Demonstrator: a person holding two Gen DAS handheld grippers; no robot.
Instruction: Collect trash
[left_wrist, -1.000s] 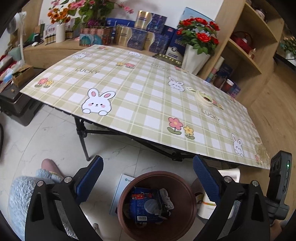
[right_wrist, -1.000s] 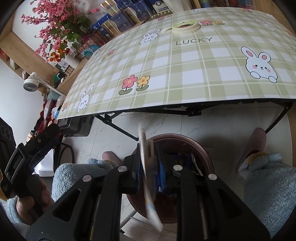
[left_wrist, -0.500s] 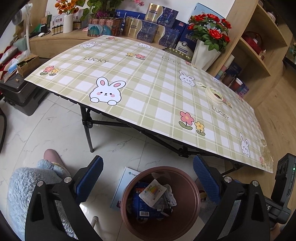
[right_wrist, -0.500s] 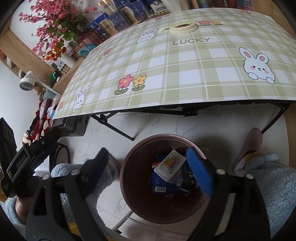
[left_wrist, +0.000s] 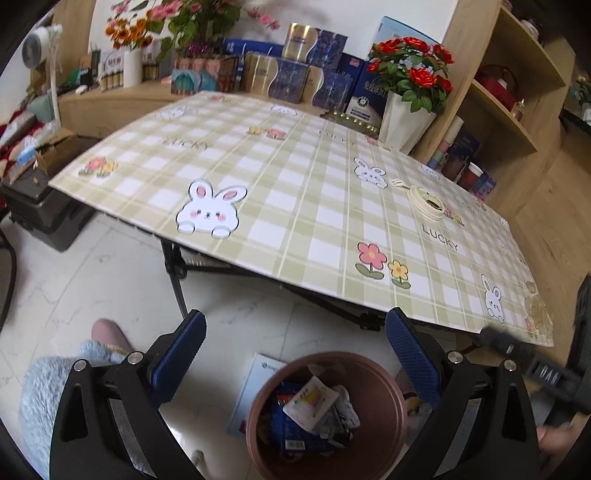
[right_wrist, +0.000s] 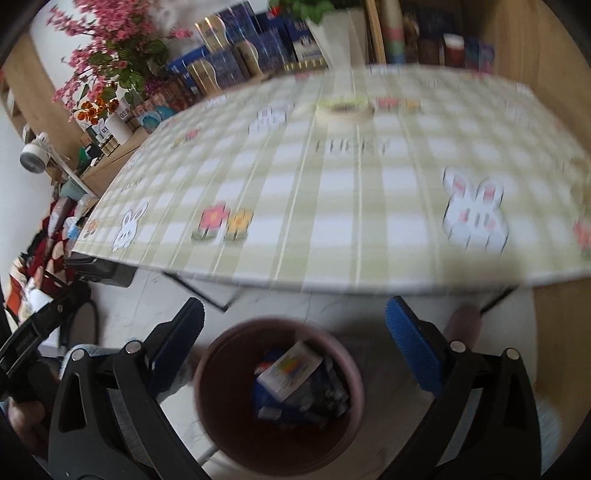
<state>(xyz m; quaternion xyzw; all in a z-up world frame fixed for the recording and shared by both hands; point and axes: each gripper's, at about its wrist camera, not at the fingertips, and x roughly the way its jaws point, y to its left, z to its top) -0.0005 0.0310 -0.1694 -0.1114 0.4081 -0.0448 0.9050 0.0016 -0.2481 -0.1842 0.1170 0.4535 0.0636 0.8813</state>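
Observation:
A brown bin (left_wrist: 332, 357) stands on the floor below the table's near edge, filled with wrappers. A white packet with coloured print (left_wrist: 310, 400) lies on top of them. My left gripper (left_wrist: 295, 315) hangs open above the bin with nothing between its blue pads. In the blurred right wrist view, my right gripper (right_wrist: 295, 305) is over the same bin (right_wrist: 273, 325). Its jaws are still opening and nothing is between them. The white packet (right_wrist: 288, 369) lies in the bin below. A roll of tape (left_wrist: 426, 201) sits on the checked tablecloth (left_wrist: 295, 177).
A white booklet (left_wrist: 255, 387) lies on the floor beside the bin. A person's fuzzy blue sleeve and pink slipper (left_wrist: 107, 332) are at the left. A black case (left_wrist: 40, 210) sits under the table's left end. A vase of red roses (left_wrist: 406, 122), boxes and wooden shelves stand behind the table.
My right gripper went from shut on the white packet to wide open, and the packet dropped into the bin. The right gripper then moved, blurring its view. The left gripper stayed open.

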